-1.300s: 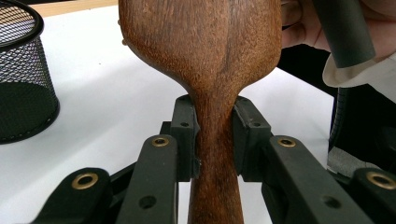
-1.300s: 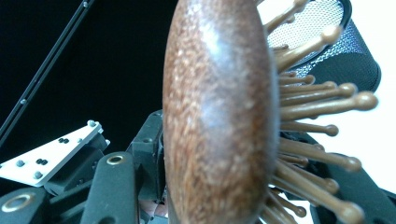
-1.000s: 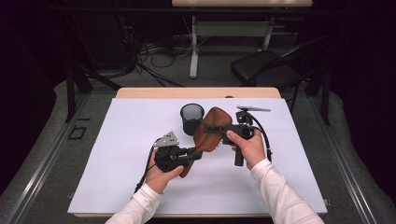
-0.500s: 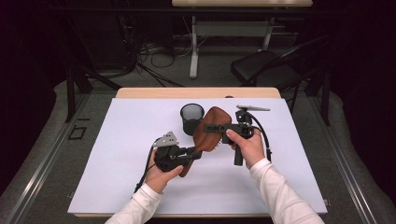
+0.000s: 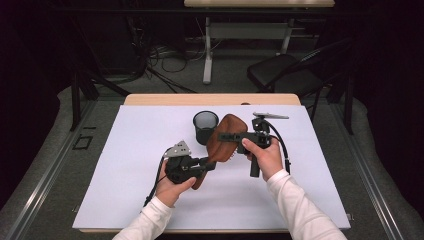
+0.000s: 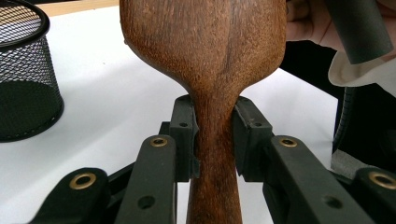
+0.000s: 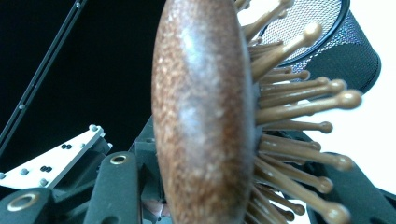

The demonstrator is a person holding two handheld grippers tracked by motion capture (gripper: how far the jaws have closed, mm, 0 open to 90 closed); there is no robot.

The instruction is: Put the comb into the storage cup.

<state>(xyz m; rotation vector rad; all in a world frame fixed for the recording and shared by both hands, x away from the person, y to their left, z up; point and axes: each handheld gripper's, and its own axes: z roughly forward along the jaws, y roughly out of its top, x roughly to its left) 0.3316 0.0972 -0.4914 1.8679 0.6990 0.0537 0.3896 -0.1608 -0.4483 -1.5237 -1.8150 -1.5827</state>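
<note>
high view first, working from the left: the white table cover spreads wide, and low on it the left hand comes up out of a white sleeve with the left gripper aimed to the right. its jaws clamp the neck of the wooden hairbrush, and the left gripper view backs that up, with the two black pads pressed on either side of the narrow handle just below where the brush head flares out. the hairbrush is off the table, slanting up and away from the left hand, its smooth brown back facing the camera. just behind it, near the left edge of the brush head, the black mesh cup stands upright on the cover, mouth open. moving right, the right gripper points left across the brush head and the right hand wraps its body, cable trailing down by the wrist. right gripper view shows the brush head edge on between the jaws, rounded back to the left, wooden bristles fanning out to the right with the mesh cup beyond them; the jaws are closed in on the head, gripping it. so both grippers have hold of the one brush, handle end left, head end right, held above the middle of the table.
</note>
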